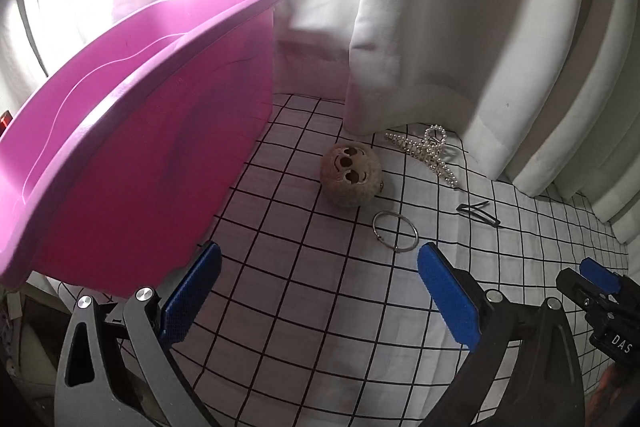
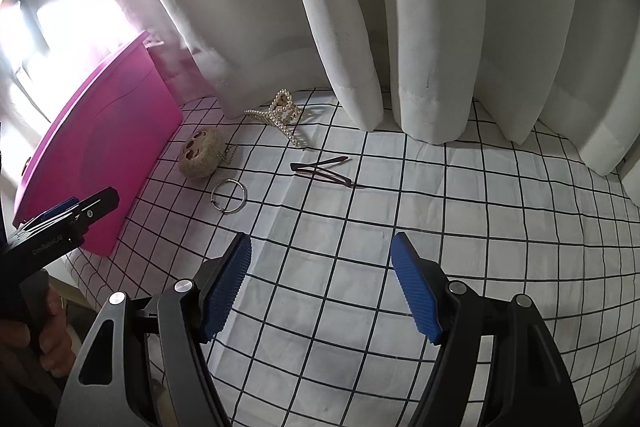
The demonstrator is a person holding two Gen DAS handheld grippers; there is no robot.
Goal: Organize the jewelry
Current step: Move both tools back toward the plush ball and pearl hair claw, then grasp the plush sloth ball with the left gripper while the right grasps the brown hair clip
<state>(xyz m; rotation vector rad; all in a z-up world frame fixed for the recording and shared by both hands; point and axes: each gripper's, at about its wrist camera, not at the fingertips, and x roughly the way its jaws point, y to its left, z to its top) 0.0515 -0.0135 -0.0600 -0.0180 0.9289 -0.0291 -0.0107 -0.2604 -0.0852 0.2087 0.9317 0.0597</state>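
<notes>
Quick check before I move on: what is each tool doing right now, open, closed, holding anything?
Left tool: open, holding nothing, above the grid cloth.
Right tool: open, holding nothing.

The left tool [image 1: 320, 291] has blue ribbed pads [image 1: 448, 301] on one grey and one black arm, joined by round silver screws; white lettering runs along its black body. The right tool [image 2: 322, 287] is built alike. Bare skin of the left hand [image 2: 38, 337] wraps a dark handle.
</notes>
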